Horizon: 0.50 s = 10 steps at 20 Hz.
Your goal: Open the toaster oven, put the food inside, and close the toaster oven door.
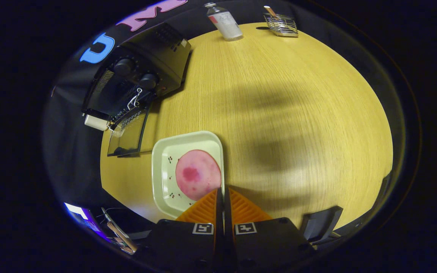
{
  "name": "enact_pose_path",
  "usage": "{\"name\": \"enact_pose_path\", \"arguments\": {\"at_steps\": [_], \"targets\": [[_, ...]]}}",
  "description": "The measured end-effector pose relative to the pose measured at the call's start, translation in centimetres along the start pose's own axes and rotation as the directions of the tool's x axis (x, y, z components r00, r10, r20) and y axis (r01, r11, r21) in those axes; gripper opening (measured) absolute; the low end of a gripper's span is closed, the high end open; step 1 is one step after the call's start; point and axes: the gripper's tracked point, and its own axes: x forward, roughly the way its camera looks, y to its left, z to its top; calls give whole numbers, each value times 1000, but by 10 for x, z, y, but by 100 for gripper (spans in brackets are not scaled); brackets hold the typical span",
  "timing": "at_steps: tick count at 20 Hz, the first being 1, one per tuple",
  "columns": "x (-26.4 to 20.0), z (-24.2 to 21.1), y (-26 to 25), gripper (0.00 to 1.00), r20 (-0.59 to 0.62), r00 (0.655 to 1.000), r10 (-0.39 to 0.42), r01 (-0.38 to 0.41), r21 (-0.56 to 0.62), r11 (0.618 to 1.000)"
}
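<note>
With the toaster oven door already lowered, the gripper — fingers pressed together, pinching nothing — is being held over the pink food slice on its tray — loading and closing remain.

clear bottle, wire basket, perhaps utensils

A pale green square tray with small dark cherry-like motifs lies just ahead of the closed fingers. On it lies a round pink food slice with a darker magenta blotch. Beyond, to the left, stands a black toaster oven. The round wooden table is yellow with fine grain. Far beyond stand a clear bottle and a silvery wire basket.
</note>
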Motion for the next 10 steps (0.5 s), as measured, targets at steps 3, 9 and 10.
{"name": "enact_pose_path", "arguments": {"at_steps": [3,9,10], "targets": [[-16,-2,3,6,41,999,-3,2,38,999],[-63,-9,33,6,144,990,-6,-23,198,980],[-68,-10,43,6,168,986,-6,-32,220,975]]}}
